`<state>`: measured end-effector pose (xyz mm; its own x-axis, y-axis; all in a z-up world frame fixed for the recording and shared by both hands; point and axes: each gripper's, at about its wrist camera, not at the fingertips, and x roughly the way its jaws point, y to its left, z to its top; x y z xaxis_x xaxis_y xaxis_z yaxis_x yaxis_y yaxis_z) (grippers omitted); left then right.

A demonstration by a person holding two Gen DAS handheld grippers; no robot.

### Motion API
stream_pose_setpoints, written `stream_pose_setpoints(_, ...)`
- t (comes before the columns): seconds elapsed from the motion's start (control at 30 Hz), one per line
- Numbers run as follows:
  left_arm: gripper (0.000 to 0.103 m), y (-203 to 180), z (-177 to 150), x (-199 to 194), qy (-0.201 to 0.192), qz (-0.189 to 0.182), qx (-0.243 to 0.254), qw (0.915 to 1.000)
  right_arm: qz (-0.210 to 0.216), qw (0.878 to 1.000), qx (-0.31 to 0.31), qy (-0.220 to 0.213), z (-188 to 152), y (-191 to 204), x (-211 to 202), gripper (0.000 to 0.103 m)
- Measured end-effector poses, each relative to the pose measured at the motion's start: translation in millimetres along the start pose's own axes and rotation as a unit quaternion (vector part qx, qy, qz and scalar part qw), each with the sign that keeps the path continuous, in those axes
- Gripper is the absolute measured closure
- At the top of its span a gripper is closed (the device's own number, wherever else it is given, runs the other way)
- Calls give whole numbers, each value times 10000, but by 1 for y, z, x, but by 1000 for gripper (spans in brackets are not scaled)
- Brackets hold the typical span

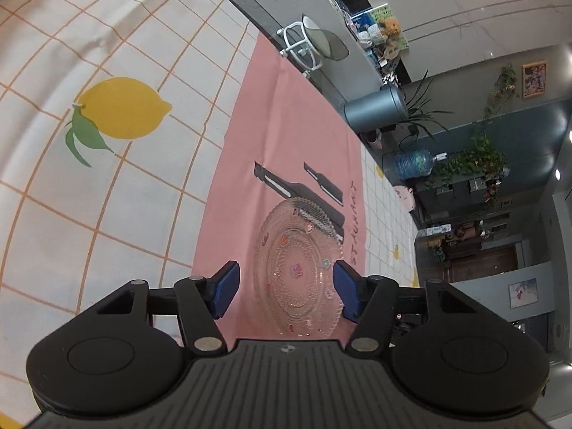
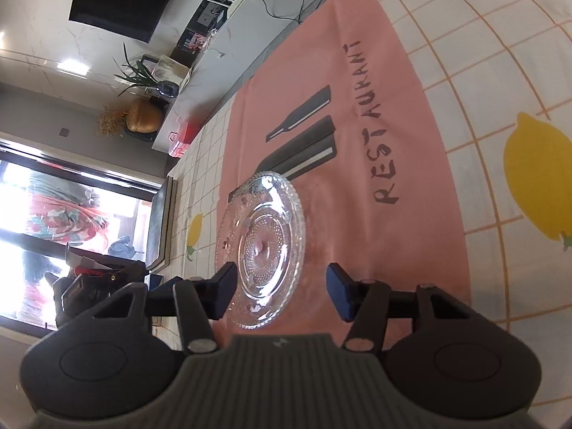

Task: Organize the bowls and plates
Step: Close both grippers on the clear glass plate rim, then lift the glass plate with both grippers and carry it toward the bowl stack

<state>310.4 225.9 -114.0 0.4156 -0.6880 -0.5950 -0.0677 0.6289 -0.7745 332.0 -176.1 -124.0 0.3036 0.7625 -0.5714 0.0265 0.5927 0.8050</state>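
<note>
Clear patterned glass, the plate [image 1: 298, 282] [image 2: 261, 250] lies flat on a pink mat [image 1: 286, 136] [image 2: 357, 143] over the lemon-print cloth [image 1: 107, 71] [image 2: 500, 89] covering the surface. The left tongs [image 1: 286, 291] and the right tongs [image 2: 280, 291] both stand apart above it, blue pads [image 1: 227, 287] [image 2: 339, 291] gripping nothing. Whether any pad touches the rim is unclear.

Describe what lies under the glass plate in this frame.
The glass plate rests on the pink cloth, overlapping the ends of its printed bottles, which show dimly through the patterned glass. The lemon tablecloth extends beneath the cloth; what is below that is covered.
</note>
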Motion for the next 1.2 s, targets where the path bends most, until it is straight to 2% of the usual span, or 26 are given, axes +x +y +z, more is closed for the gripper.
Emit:
stream_pose_setpoints(0.17,38,9,9,8,17,-350,-122,9993,157,9989,433,69,11,-16,12,69)
stream_pose_setpoints(0.2,44,10,10,9,34,-345,-156,9993,216,9985,497,72,13,-19,13,69)
stream_pose_setpoints(0.3,49,14,11,18,270,-265,-218,9990,339,9973,650,78,19,-24,16,73)
stream_pose_setpoints(0.43,55,19,7,28,475,-296,-256,9981,366,9966,724,145,20,-23,23,88)
stream_pose_setpoints(0.57,59,26,4,31,366,-450,-467,9972,342,9959,828,143,16,-28,22,100)
stream_pose_setpoints(0.63,84,32,3,30,351,-247,-745,9963,338,9961,805,123,15,-27,21,100)
stream_pose_setpoints(0.67,93,35,3,30,344,-199,-852,9956,301,9967,750,109,14,-26,19,100)
stream_pose_setpoints(0.7,98,34,2,28,317,-208,-812,9960,268,9971,709,99,13,-25,18,100)
stream_pose_setpoints(0.83,98,9,-4,25,33,220,-176,9996,222,9967,782,62,13,-23,20,100)
stream_pose_setpoints(0.93,99,3,-4,20,-123,79,-295,9995,233,9963,822,-15,13,-21,21,101)
stream_pose_setpoints(1.03,99,-6,-2,13,-224,-127,-276,9993,429,9951,888,-74,10,-22,12,101)
stream_pose_setpoints(1.2,99,-34,-6,7,-149,-88,-31,9998,533,9947,839,-263,6,-13,-14,101)
